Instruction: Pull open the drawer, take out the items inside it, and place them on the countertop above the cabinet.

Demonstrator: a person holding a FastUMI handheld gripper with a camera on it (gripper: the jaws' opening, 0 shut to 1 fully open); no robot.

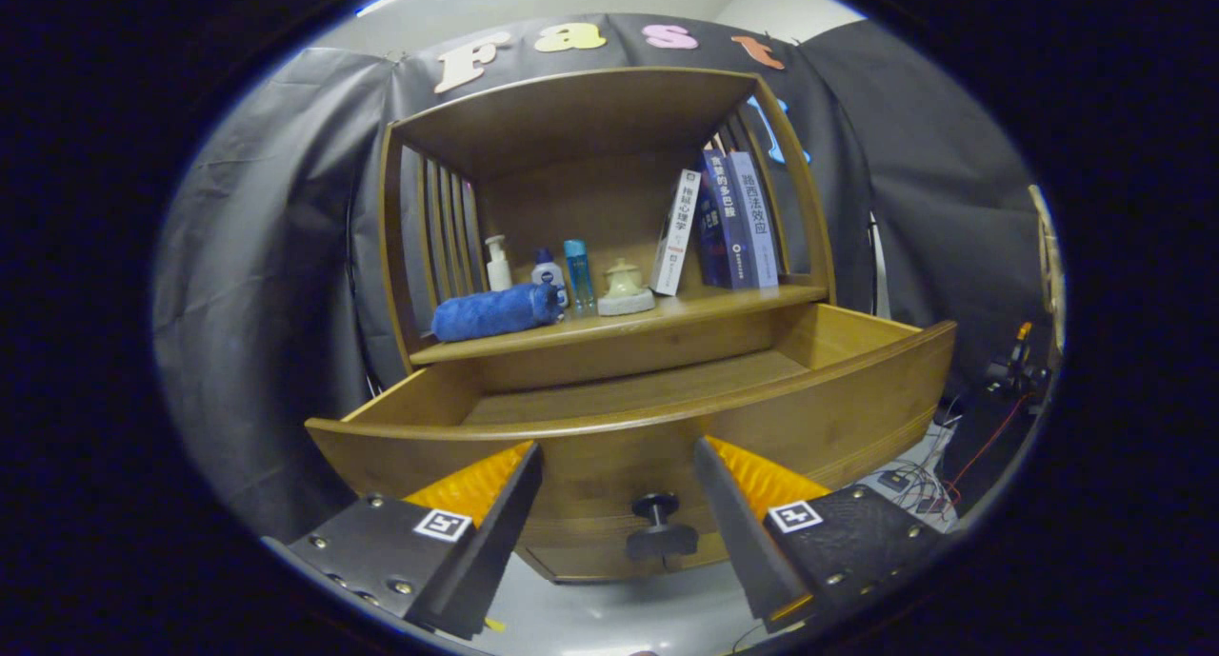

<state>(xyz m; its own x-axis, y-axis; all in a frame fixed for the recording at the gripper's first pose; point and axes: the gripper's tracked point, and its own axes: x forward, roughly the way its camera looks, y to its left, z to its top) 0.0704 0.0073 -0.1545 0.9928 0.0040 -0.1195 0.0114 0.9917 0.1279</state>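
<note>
The gripper point(619, 466) hangs with its fingers spread and gripping nothing, just in front of the pulled-out drawer point(609, 447) whose knob point(659, 526) sits between them, while a rolled blue towel point(495, 313) (likely the drawer's item) lies on the countertop point(724, 306).

Drawer point(667, 418): I see it pulled out, its visible inside bare, open from above.
Knob point(657, 523): sits in the gap between my hand-held gripper's point(617, 456) spread fingers.
Worktop point(619, 328): front strip free; blue roll point(495, 313), bottles point(538, 270), jar point(624, 287), books point(724, 228) crowd behind.
</note>
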